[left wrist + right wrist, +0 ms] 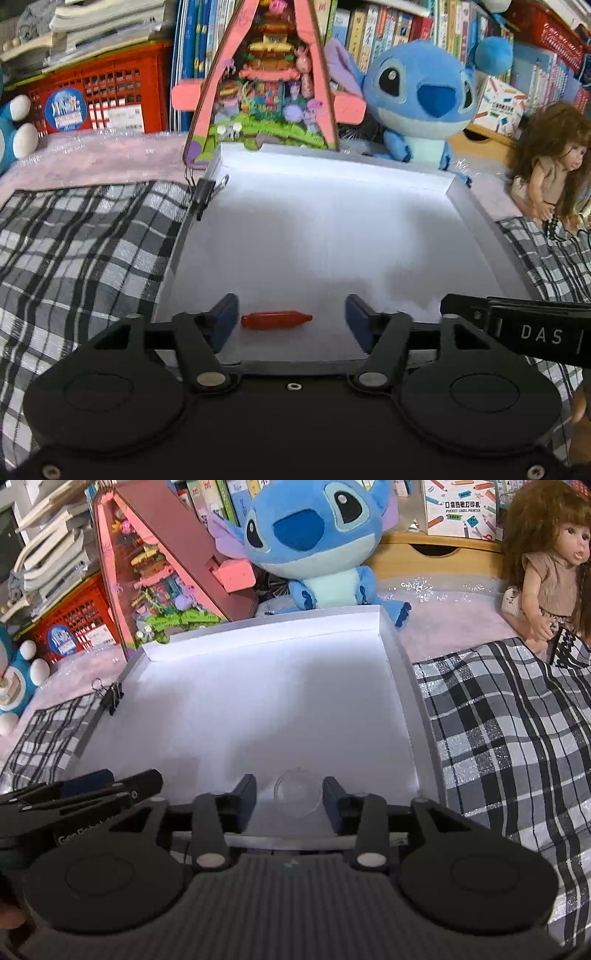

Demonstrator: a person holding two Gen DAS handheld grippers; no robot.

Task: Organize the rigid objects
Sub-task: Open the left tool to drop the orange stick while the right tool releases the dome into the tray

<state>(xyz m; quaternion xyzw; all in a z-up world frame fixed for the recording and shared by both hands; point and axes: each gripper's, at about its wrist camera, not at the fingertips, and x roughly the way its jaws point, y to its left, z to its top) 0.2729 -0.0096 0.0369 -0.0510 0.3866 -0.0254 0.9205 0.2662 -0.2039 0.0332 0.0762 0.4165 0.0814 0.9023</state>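
- Two grippers over the near edge of a white tray [332,229], both with jaws spread and holding nothing.
- Left gripper [291,319]: blue pads wide apart; small red capsule-shaped piece [276,319] lies flat on the tray floor between them, nearer the left pad, touching neither as far as I can tell.
- Red piece, judgement: rigid, light, smooth plastic; likely to roll or squirt out sideways. Its long axis runs pad to pad, so closing now would pinch the tips; better to turn the gripper and take it across the middle.
- Right gripper [290,794]: released, narrower gap; a clear round dome-like item [298,794] sits between the pads, close to the right pad, contact not confirmed.
- Clear item, judgement: thin, stiff, slippery, possibly crackable; grip lightly across its widest part.
- Beyond the grippers: bare tray floor; a black binder clip [204,192] on the tray's left rim.
- Outside the tray: checked cloth [81,243] both sides.
- Farthest: Stitch plush [417,99], doll [546,565], bookshelf.
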